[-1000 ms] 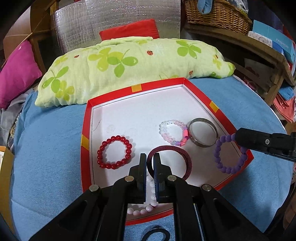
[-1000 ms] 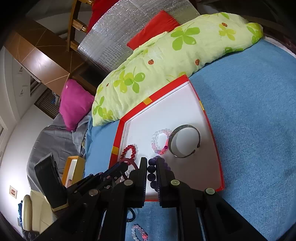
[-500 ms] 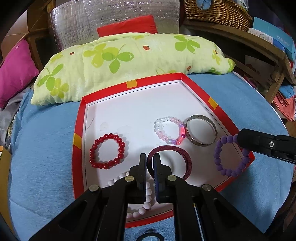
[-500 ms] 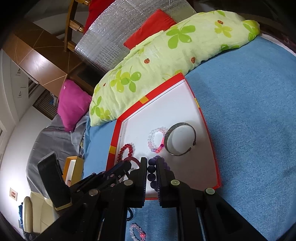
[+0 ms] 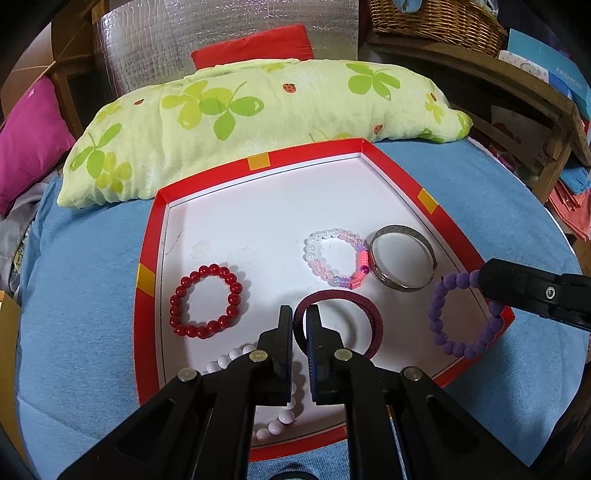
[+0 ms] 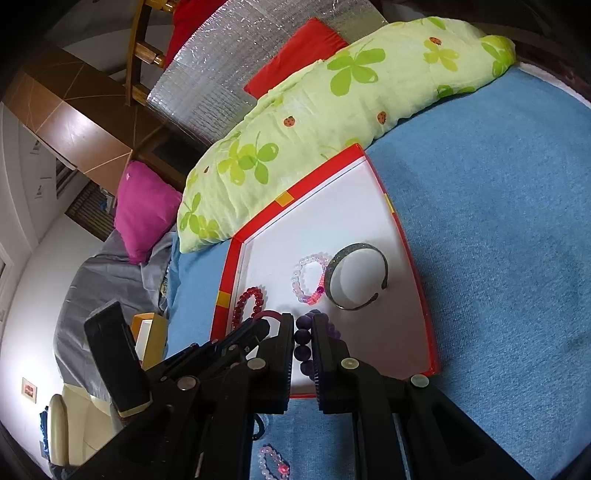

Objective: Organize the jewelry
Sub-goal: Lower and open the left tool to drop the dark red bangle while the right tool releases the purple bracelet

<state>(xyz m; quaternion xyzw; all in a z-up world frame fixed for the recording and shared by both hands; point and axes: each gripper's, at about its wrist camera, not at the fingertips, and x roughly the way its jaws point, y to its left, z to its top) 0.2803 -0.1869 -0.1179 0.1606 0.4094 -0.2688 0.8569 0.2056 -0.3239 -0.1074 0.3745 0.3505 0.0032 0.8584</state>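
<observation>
A red-rimmed white tray (image 5: pixel 149 236) lies on a blue cloth. In it are a red bead bracelet (image 5: pixel 205 301), a pink and white bead bracelet (image 5: pixel 334 256), a silver bangle (image 5: pixel 402 258) and a white bead bracelet (image 5: pixel 273 424). My left gripper (image 5: pixel 299 314) is shut on a maroon hair band (image 5: pixel 373 325) over the tray's front. My right gripper (image 6: pixel 303 325) is shut on a purple bead bracelet (image 5: pixel 443 332), which hangs over the tray's right front corner; it also shows in the right wrist view (image 6: pixel 303 341).
A green clover-print pillow (image 5: pixel 258 122) lies behind the tray. A pink bead bracelet (image 6: pixel 273 461) and a dark hair band (image 6: pixel 258 428) lie on the blue cloth in front of the tray. A wicker basket (image 5: pixel 436 18) stands on a wooden shelf at back right.
Both grippers have kept their hold and drifted slightly; the tray sits a little lower and more to the left in the left wrist view.
</observation>
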